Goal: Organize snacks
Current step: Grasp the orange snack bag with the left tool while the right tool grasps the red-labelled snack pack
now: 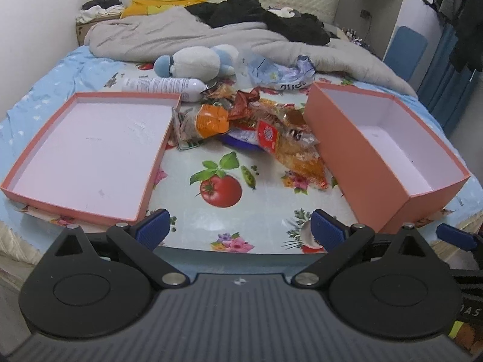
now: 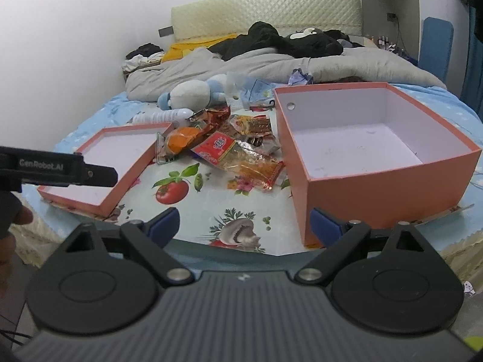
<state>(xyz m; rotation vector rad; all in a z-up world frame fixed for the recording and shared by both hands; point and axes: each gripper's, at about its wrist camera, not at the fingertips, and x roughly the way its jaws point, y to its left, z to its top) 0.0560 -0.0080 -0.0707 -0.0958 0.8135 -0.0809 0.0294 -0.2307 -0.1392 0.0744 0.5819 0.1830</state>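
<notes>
A pile of snack packets [image 1: 259,126] lies on the floral cloth between a shallow orange lid [image 1: 87,150] on the left and a deep orange box [image 1: 389,150] on the right; both are bare inside. The pile [image 2: 238,147], lid [image 2: 117,163] and box [image 2: 371,163] also show in the right wrist view. My left gripper [image 1: 238,229] is open and empty, held near the cloth's front edge, well short of the packets. My right gripper [image 2: 244,226] is open and empty, by the box's near left corner.
A white bottle [image 1: 163,86] and a plush toy [image 1: 196,63] lie behind the pile, with crumpled plastic bags [image 1: 277,72]. A grey duvet [image 1: 187,36] and dark clothes cover the back of the bed. The left gripper's body [image 2: 54,169] shows at the right view's left edge.
</notes>
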